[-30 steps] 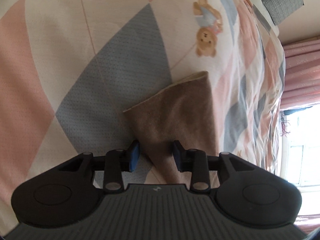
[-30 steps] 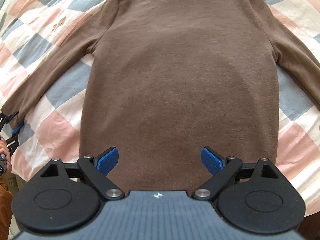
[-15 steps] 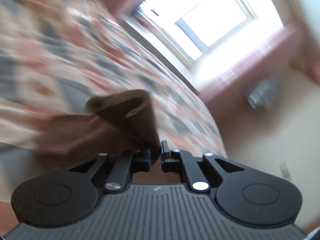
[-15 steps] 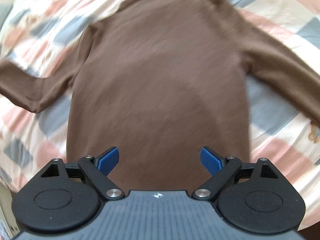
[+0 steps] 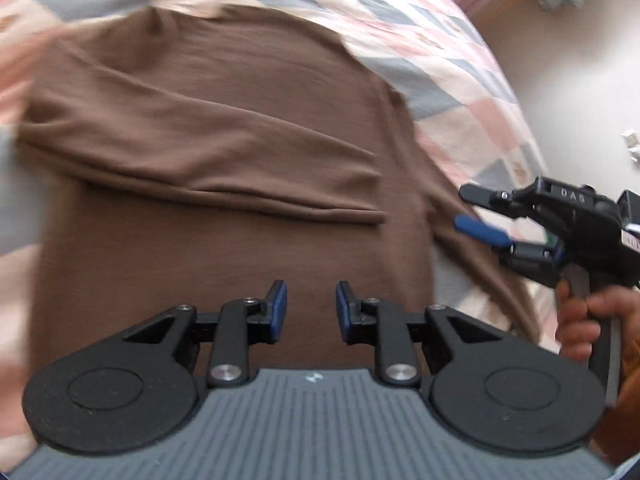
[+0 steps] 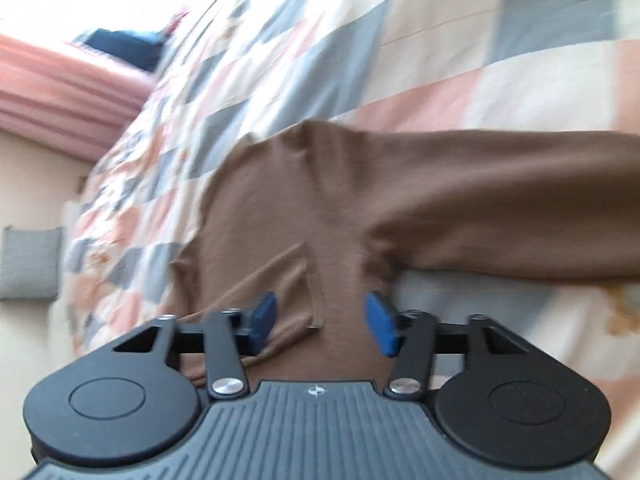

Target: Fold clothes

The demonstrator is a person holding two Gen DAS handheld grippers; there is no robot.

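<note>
A brown sweater (image 5: 224,240) lies flat on the patchwork quilt (image 5: 420,40). One sleeve (image 5: 200,148) lies folded across its body. My left gripper (image 5: 311,308) hovers over the body near the hem, its jaws opening, a small gap and nothing between the pads. My right gripper (image 5: 466,210), held by a hand (image 5: 580,320), is at the sweater's right side over the other sleeve (image 5: 480,264). In the right wrist view, that gripper (image 6: 320,318) is closing with its pads still apart. The folded sleeve's cuff (image 6: 314,304) and sweater cloth (image 6: 320,200) lie below the gap. The outstretched sleeve (image 6: 500,200) runs right.
The quilt (image 6: 320,60) covers the whole bed around the sweater. A pink curtain (image 6: 60,92) and a bright window stand beyond the bed, with a dark blue item (image 6: 124,48) near them. A grey cushion (image 6: 28,264) sits at the left by the pale wall.
My left gripper carried the sleeve over the sweater's body, let it go and now hangs empty. My right gripper swung from the hem to the right armpit area and its jaws narrowed.
</note>
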